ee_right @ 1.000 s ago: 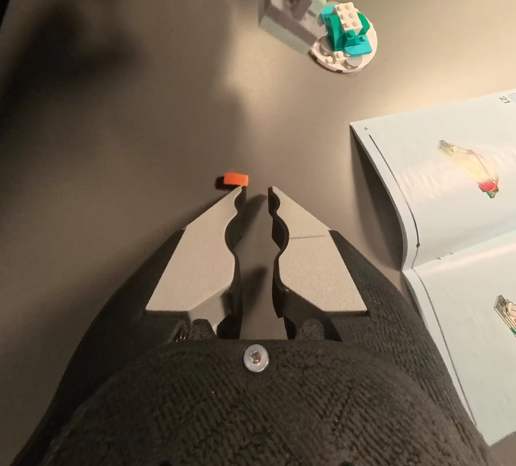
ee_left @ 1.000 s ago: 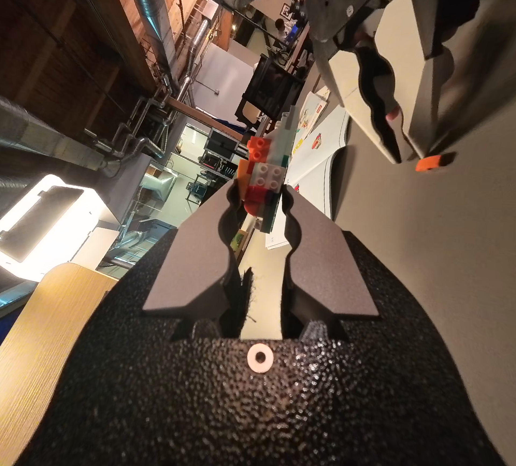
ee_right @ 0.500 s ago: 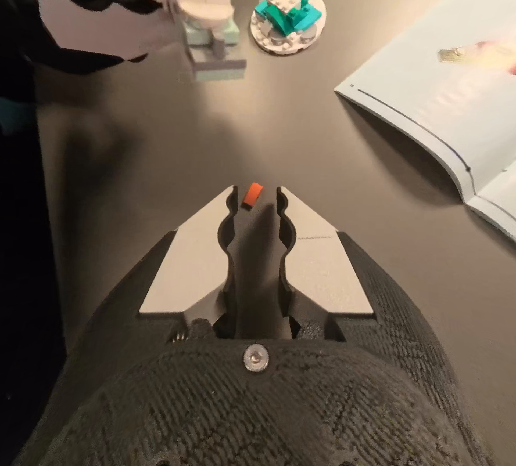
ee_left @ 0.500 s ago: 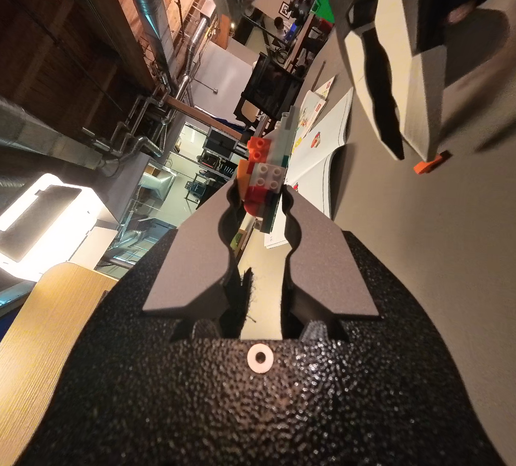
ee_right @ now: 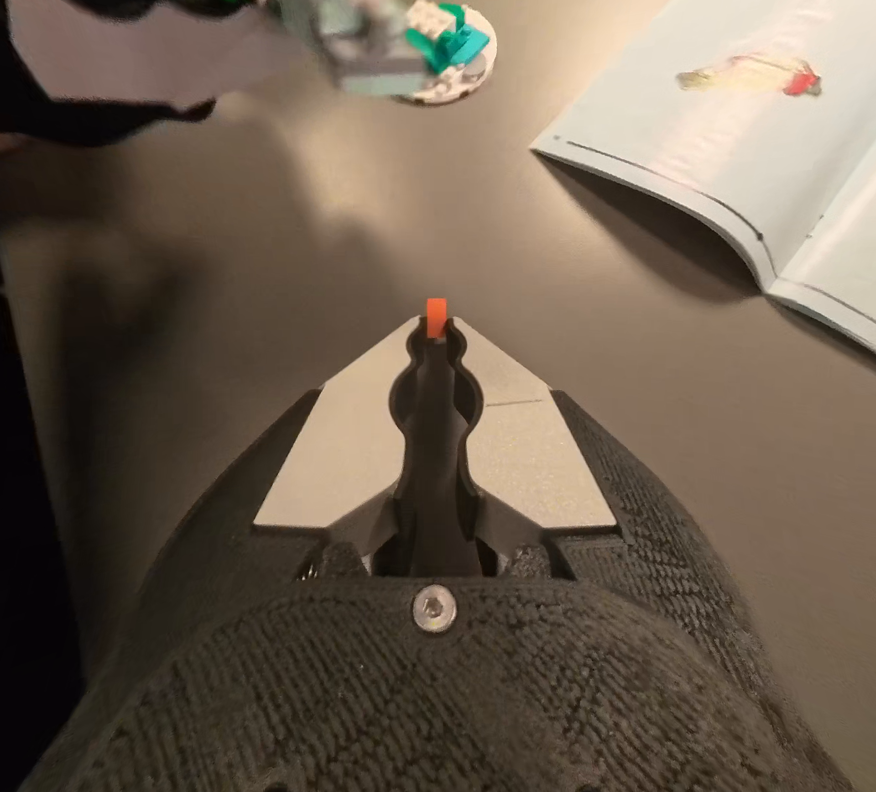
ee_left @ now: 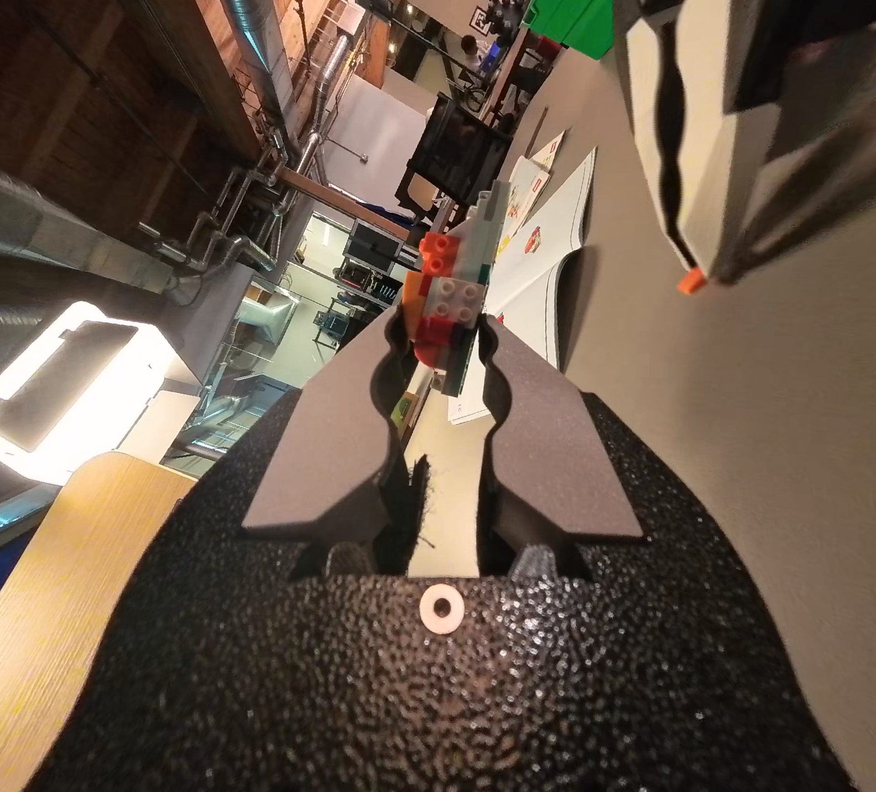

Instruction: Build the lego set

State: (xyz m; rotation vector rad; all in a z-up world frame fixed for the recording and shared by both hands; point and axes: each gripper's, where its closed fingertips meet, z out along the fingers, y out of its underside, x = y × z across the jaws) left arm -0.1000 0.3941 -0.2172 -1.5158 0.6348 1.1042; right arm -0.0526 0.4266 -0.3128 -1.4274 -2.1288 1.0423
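Both jaws now closed on orange brick [ee_right: 435, 317].

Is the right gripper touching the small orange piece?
Touching. The right wrist view shows the right gripper closed on the orange piece, pinched between both fingertips.

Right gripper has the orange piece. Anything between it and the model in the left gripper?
Nothing visible. The right gripper pinches the orange piece; only bare table shows toward the model.
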